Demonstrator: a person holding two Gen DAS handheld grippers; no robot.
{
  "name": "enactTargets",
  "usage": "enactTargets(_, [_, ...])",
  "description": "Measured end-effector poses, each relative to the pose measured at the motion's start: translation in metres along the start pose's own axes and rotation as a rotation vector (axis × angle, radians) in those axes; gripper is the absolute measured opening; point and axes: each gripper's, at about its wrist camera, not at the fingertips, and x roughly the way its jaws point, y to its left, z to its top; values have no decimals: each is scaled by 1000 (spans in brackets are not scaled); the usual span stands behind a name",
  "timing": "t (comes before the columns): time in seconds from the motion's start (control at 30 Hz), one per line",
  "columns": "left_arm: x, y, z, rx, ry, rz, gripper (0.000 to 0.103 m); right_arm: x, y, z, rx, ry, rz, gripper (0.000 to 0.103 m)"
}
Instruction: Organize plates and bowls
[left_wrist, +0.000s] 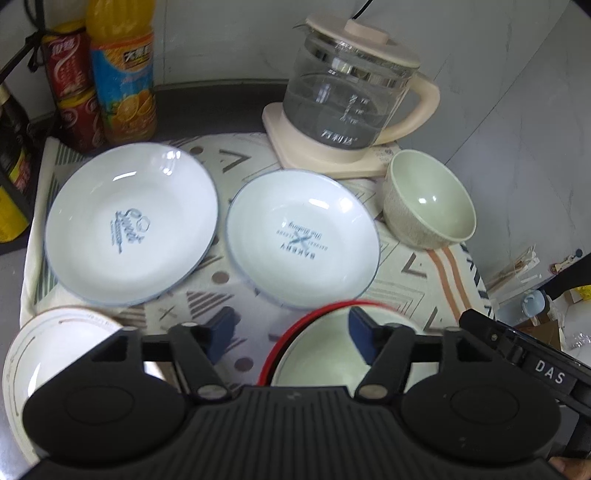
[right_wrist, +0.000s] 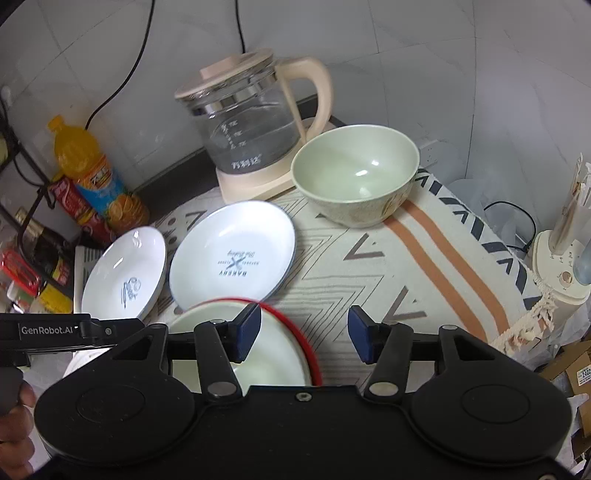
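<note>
On patterned cloth (right_wrist: 369, 266): BAKERY plate (right_wrist: 232, 258) (print inverted); left claw (left_wrist: 291, 332), right claw (right_wrist: 304, 332) spread, empty.

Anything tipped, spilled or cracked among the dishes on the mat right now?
Nothing stands out. Both white plates lie flat and apart on the patterned mat, the green bowl stands upright beside the glass kettle, and the red-rimmed bowl sits upright. No spills or cracks show.

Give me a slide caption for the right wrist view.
Open right gripper above a red-rimmed bowl, facing two plates, a green bowl and a kettle.
</note>
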Motion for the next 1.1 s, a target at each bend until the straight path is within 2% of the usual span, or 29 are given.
enactTargets(0.2, [12, -21, 17, -1, -16, -2, 81, 1, -20, 17, 31, -46, -1, 81])
enactTargets(0.67, [49, -67, 48, -34, -18, -15, 87, 23, -58, 61, 29, -59, 6, 93])
enactTargets(0.77, [59, -75, 54, -47, -17, -11, 87, 29, -65, 69, 22, -56, 10, 103])
enactTargets(1.1, [91, -95, 67, -105, -12, 1, 87, 52, -87, 93, 8, -22, 30, 103])
